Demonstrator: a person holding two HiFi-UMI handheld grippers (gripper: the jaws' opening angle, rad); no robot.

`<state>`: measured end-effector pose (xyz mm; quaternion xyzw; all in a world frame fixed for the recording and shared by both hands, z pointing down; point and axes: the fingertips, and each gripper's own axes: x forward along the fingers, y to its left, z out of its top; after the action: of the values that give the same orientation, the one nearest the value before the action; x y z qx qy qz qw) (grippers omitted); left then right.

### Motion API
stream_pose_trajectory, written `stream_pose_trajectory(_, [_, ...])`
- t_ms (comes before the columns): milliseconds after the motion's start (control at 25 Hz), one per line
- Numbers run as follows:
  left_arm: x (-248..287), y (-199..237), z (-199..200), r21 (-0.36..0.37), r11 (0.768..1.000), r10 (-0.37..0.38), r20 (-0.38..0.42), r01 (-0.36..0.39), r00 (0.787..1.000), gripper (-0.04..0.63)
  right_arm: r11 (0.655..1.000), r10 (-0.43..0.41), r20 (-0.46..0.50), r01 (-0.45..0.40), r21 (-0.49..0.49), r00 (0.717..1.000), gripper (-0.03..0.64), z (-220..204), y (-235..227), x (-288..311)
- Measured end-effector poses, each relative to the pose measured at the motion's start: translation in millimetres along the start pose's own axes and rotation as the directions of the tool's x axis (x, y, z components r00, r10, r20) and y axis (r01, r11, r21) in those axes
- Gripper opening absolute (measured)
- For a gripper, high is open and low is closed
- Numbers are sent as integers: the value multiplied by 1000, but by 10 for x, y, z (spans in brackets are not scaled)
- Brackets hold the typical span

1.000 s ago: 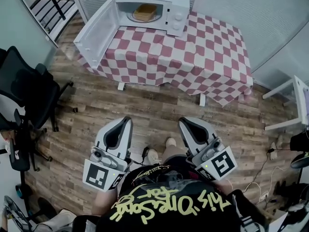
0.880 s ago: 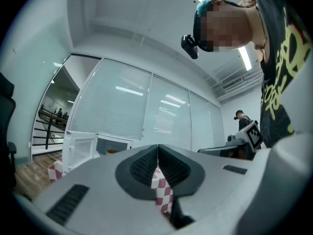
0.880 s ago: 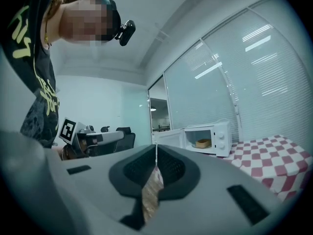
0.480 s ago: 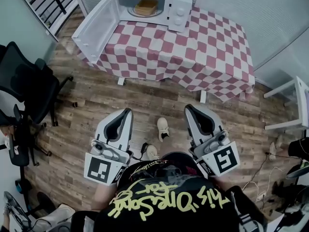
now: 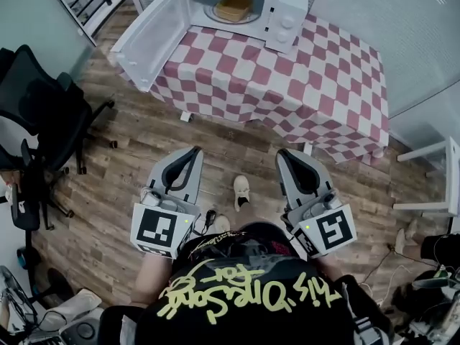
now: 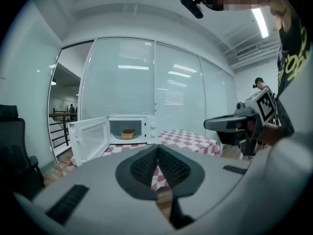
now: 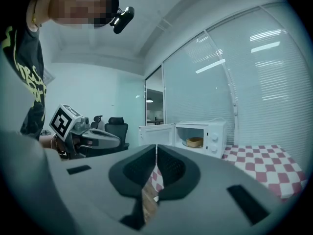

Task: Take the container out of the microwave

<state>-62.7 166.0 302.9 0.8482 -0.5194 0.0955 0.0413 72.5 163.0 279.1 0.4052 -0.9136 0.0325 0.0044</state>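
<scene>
Left tool is hanging low in front of the person, its jaws pressed together with nothing between them. Right tool is riding alongside it, and it too is closed tight and carrying nothing. Both are pointing towards the worktop and hovering over the wooden floor, well apart from the worktop's near edge. One shoe is showing on the planks between the two tools.

Out ahead, the worktop is wearing a red-and-white checked cloth. The white microwave is standing at its far left corner, and the door is hanging wide open to the left, out past the worktop's edge. The tan container is sitting inside the cavity on the round plate, untouched and far from either tool. Off to the left, a black office chair is standing on the floor.
</scene>
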Motion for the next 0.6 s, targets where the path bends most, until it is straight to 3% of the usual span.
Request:
stream_pose_trajectory(360, [464,255,18,27,999,28,-38,-27,999,8,999,35,-2,-35,24,999,11,12,-392,422])
stream_pose_trajectory(600, [809,396,175,-15,999,39,-10,-39,999,8,997,77,3,-77,31,997,11,45,-636,714])
